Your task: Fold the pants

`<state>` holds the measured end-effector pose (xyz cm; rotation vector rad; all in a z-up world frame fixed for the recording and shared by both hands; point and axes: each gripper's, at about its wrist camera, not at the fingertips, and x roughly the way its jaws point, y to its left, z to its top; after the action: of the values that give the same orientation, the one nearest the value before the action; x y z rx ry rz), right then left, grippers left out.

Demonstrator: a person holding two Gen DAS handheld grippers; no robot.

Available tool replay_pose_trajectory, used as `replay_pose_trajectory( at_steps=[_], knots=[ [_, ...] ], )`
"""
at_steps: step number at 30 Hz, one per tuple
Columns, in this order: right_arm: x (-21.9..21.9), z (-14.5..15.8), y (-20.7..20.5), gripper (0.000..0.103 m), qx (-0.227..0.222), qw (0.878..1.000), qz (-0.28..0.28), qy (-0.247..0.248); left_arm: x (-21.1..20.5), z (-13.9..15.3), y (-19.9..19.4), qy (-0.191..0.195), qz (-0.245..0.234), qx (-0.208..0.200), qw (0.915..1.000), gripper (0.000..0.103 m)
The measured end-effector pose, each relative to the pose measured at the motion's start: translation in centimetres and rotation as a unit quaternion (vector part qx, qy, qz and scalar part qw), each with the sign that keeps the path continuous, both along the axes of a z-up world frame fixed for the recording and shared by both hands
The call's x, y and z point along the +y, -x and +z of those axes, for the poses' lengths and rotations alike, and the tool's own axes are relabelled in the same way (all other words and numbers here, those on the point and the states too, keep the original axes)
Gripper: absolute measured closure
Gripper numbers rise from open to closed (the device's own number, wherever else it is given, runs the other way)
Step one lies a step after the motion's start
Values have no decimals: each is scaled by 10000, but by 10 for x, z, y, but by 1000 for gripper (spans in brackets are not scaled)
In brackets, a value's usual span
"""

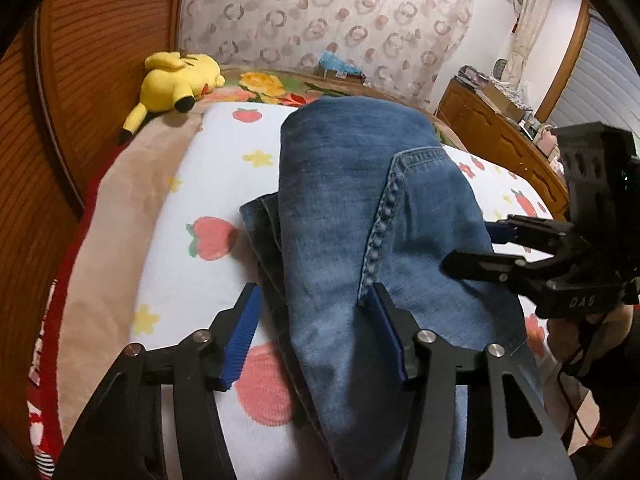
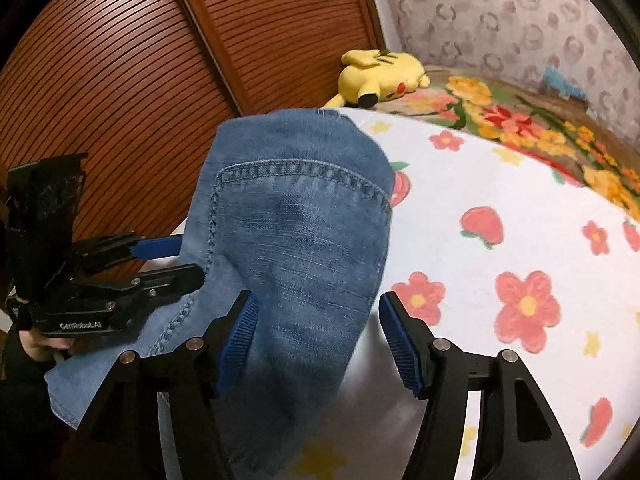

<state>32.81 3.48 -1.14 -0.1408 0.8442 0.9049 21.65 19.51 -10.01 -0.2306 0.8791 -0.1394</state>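
Blue denim pants (image 1: 352, 200) lie folded lengthwise on a white blanket with strawberries and flowers (image 1: 192, 184); they also show in the right wrist view (image 2: 304, 224). My left gripper (image 1: 312, 316) is open, its blue pads straddling the near end of the pants. My right gripper (image 2: 316, 320) is open over the pants' edge, its right pad over bare blanket (image 2: 520, 216). Each gripper shows in the other's view, at the pants' side: the right one (image 1: 476, 248) and the left one (image 2: 188, 260), both with jaws apart.
A yellow plush toy (image 1: 176, 80) lies at the bed's far corner beside a brown slatted wooden wall (image 1: 80, 80). A floral blanket (image 2: 520, 120) covers the far bed. A wooden dresser (image 1: 500, 128) with clutter stands at the right.
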Motion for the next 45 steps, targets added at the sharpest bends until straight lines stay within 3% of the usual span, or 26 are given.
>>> replay_pose_trajectory(
  at_steps=[4, 11, 14, 16, 17, 18, 26, 31, 36, 41, 45],
  knots=[
    [5, -7, -8, 38, 162, 9997, 189, -73, -2, -1, -2, 36, -18, 45, 10000, 48],
    [10, -13, -24, 39, 231, 9988, 398, -172, -4, -3, -4, 229, -116, 45, 9997, 61],
    [9, -12, -24, 56, 251, 9981, 522, -209, 0, -5, -6, 442, -143, 63, 9989, 65],
    [9, -10, -27, 73, 294, 9971, 645, -286, 3, -3, -5, 506, -186, 55, 9985, 75],
    [9, -7, -28, 76, 292, 9966, 698, -332, 4, -1, -5, 535, -167, 46, 9984, 87],
    [11, -4, -27, 80, 226, 9965, 738, -317, 5, 2, -3, 507, -148, 33, 9986, 91],
    [37, 43, -17, 85, -355, 9885, 1336, -608, 32, 40, 16, 708, 118, -497, 9962, 93],
    [67, 70, -23, 85, -647, 9806, 1662, -815, 63, 72, 20, 582, 437, -904, 9932, 93],
    [82, 83, -48, 85, -750, 9776, 1569, -1184, 81, 101, -5, 216, 566, -1127, 9918, 93],
    [82, 65, -82, 85, -711, 9816, 1039, -1433, 79, 104, -58, -213, 453, -1003, 9937, 93],
    [84, 30, -125, 81, -500, 9908, 483, -1161, 73, 77, -105, -570, 396, -571, 9959, 92]
  ],
)
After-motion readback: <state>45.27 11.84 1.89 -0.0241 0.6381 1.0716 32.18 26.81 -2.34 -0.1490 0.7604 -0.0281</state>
